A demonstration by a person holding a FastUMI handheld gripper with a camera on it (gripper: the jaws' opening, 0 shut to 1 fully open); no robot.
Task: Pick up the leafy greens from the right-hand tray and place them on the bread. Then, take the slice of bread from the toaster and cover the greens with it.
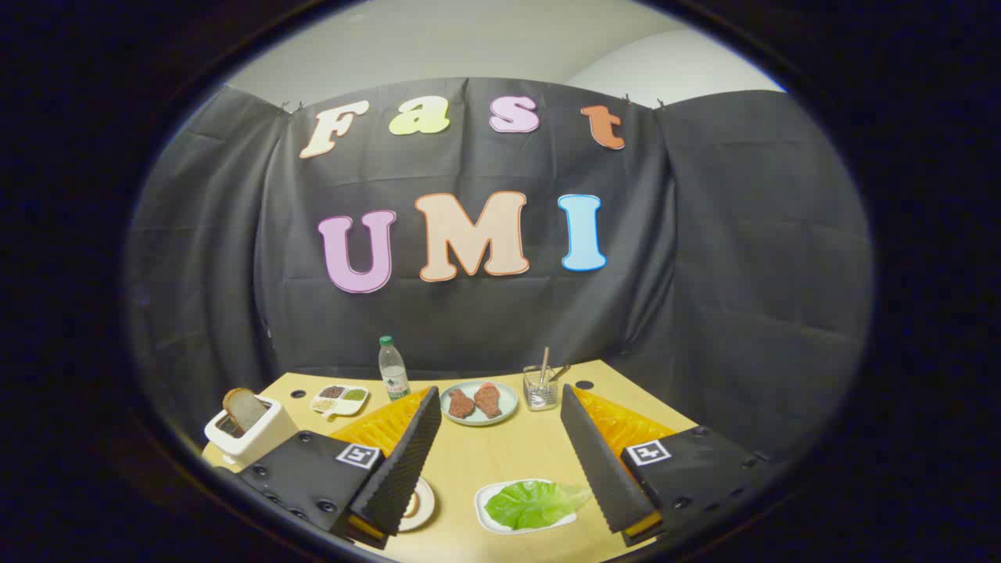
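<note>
The leafy greens [534, 503] lie on a white tray [486, 514] close in, between my fingers and nearer the right one. A round plate [422, 507] peeks out from behind the left finger; the bread on it is mostly hidden. A white toaster [249, 432] stands to the left beyond the left finger, with a slice of bread [243, 407] sticking up from its slot. My gripper [497, 399] is open, held above the wooden table [485, 457], with nothing between its fingers.
Farther back on the table are a pale green plate with two pieces of meat [478, 403], a clear cup with utensils [540, 387], a water bottle [392, 368] and a small divided dish [339, 399]. The black booth wall rises just behind the table.
</note>
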